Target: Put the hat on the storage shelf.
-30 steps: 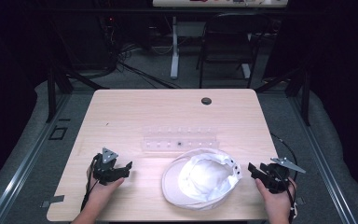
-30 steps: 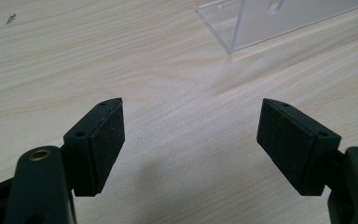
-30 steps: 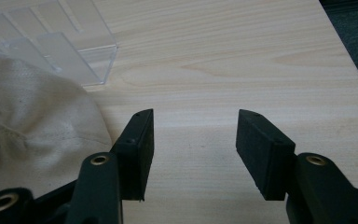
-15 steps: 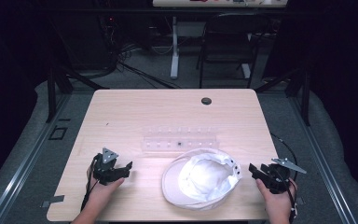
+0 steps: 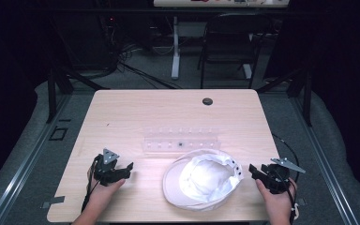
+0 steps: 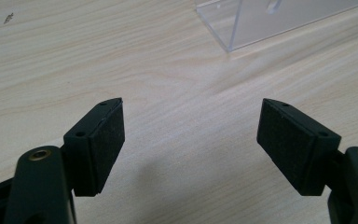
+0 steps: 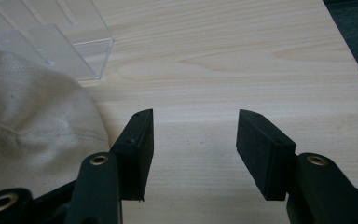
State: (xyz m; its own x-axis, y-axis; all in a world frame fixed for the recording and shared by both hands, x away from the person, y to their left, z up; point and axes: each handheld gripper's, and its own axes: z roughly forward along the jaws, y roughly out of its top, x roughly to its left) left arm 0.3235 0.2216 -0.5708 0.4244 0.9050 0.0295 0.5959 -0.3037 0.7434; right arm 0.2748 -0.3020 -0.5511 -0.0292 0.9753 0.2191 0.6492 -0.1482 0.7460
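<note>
A white cap lies upside down near the table's front edge, its cream cloth also at the left of the right gripper view. Behind it stands a clear plastic rack, whose corner appears in the left gripper view and whose end appears in the right gripper view. My left gripper rests low over the wood left of the cap, open with nothing between its pads. My right gripper sits just right of the cap, open and holding nothing, its pads apart.
The light wooden table has a dark round hole near its far edge. Its right edge runs close to my right gripper. Beyond the table stand a chair, a desk leg and cables on grey floor.
</note>
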